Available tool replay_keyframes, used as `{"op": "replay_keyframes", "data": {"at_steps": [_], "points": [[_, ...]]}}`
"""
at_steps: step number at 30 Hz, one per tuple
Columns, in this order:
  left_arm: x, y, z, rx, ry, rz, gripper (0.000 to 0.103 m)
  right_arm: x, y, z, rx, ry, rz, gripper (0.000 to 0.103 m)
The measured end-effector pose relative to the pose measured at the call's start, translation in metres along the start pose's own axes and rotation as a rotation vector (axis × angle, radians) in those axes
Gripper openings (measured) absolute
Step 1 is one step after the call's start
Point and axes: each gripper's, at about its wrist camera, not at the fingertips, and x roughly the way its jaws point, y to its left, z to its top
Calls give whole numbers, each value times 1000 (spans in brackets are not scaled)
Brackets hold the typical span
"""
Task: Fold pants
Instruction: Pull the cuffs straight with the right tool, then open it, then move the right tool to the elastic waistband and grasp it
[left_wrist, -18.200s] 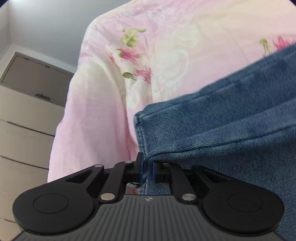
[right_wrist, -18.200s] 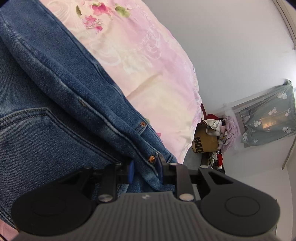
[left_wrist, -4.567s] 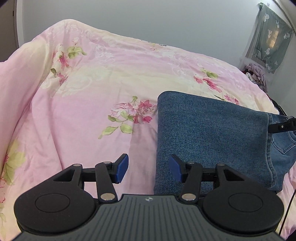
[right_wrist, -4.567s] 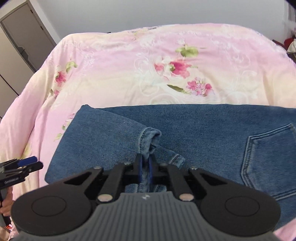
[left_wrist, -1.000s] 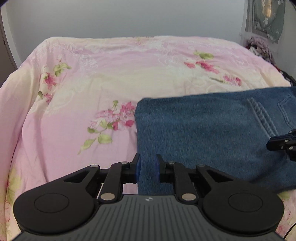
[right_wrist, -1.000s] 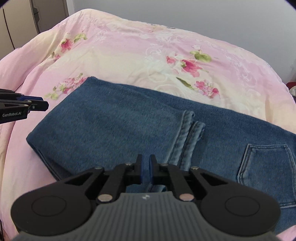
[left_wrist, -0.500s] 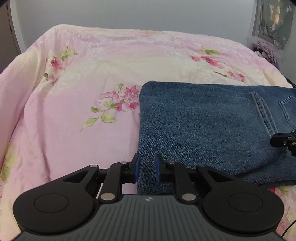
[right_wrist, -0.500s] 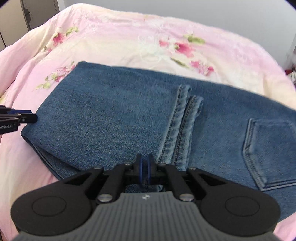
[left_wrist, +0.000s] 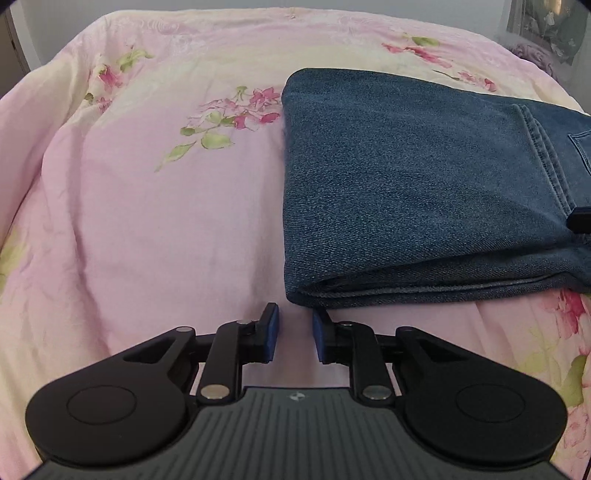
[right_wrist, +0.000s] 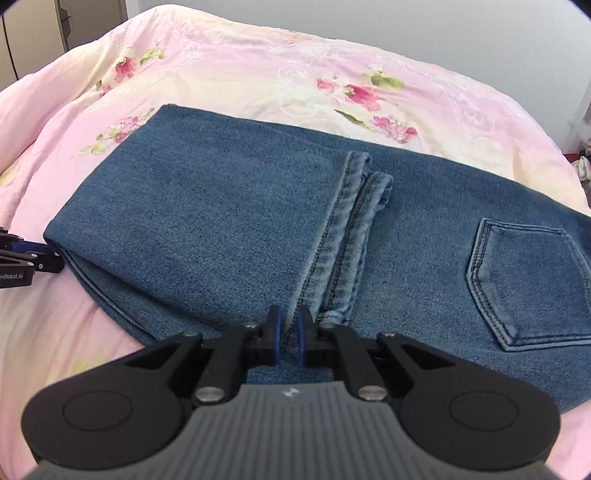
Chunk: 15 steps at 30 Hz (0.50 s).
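The blue jeans (left_wrist: 413, 177) lie folded flat on the pink floral bedspread (left_wrist: 147, 206), leg hems laid over the seat next to a back pocket (right_wrist: 532, 280). My left gripper (left_wrist: 294, 334) is open and empty, just short of the near left corner of the fold; it also shows at the left edge of the right wrist view (right_wrist: 26, 258). My right gripper (right_wrist: 288, 338) hovers over the jeans' (right_wrist: 221, 221) near edge by the hems, its blue pads a narrow gap apart with nothing pinched between them. Its tip shows at the right edge of the left wrist view (left_wrist: 580, 221).
The bedspread (right_wrist: 258, 62) covers the whole bed and drops off at the left and far edges. A grey wall stands behind. A wardrobe (right_wrist: 33, 40) is at the far left, a pile of clothes (left_wrist: 532, 55) at the far right.
My left gripper let go of the fold's corner, opened and pulled back a little. My right gripper's pads parted slightly and released the denim. The jeans now lie flat.
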Motion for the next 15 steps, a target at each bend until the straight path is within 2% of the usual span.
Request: {"op": "replay_keyframes", "data": {"at_steps": [5,9,12,13,15], "points": [[-22,4,-2,-24,-47,-16,24,-8,-3,1,16,-4,6,4],[-54,10,2,-55,-139,-62,24,-28,-9,-3,28,-15,25,9],[-74,11,14,-73,-197,-82,24,-48,-27,-8,30,-26,-16,10],[-78,11,20,-83,-215,-89,24,-54,-39,-9,46,-28,-33,13],[-82,9,31,-94,-236,-100,24,-65,-67,-12,96,-25,-70,35]]}}
